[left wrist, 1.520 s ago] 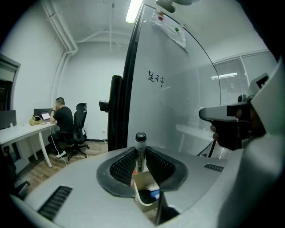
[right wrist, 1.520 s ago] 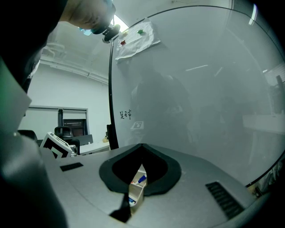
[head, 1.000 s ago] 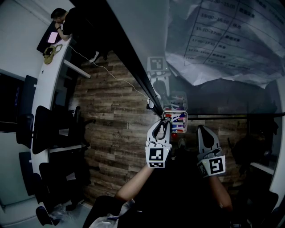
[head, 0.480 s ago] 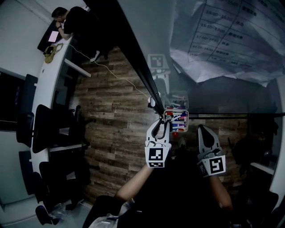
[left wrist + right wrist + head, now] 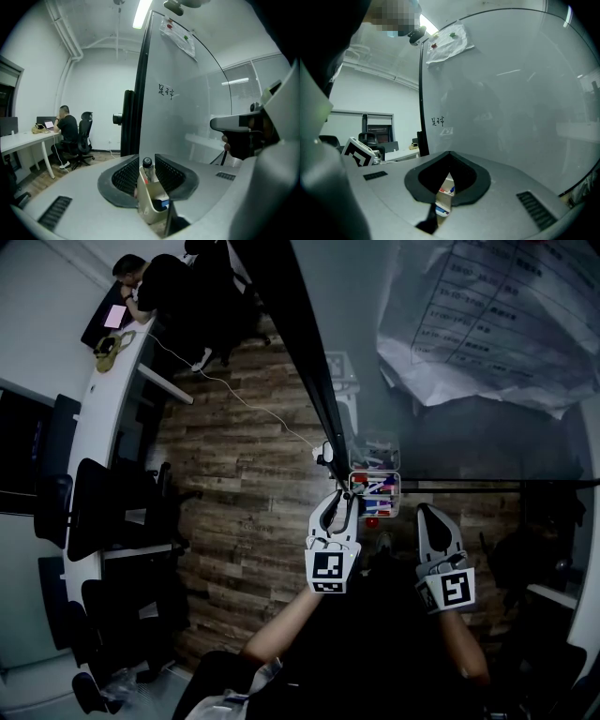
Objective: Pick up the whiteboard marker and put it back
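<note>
A clear marker holder (image 5: 375,495) with several markers hangs on the whiteboard (image 5: 469,442). My left gripper (image 5: 339,499) is at its left end. In the left gripper view, a black-capped whiteboard marker (image 5: 147,168) stands upright in the beige holder (image 5: 151,202), between the jaws of the left gripper (image 5: 147,161). Those jaws have just been opening, and a gap shows on each side of the marker. My right gripper (image 5: 424,514) hovers to the right of the holder with its tips together. In its own view, the right gripper (image 5: 449,165) looks at the holder (image 5: 444,197) through the slit below its tips.
A large printed sheet (image 5: 497,324) hangs on the board above the holder. Wood floor lies to the left. A long white desk (image 5: 84,427) with black chairs (image 5: 94,512) runs along the left wall, and a person (image 5: 150,292) sits at its far end.
The head view has shifted a little, so the board edge and the sheet sit further right. Both grippers stay where they were.
</note>
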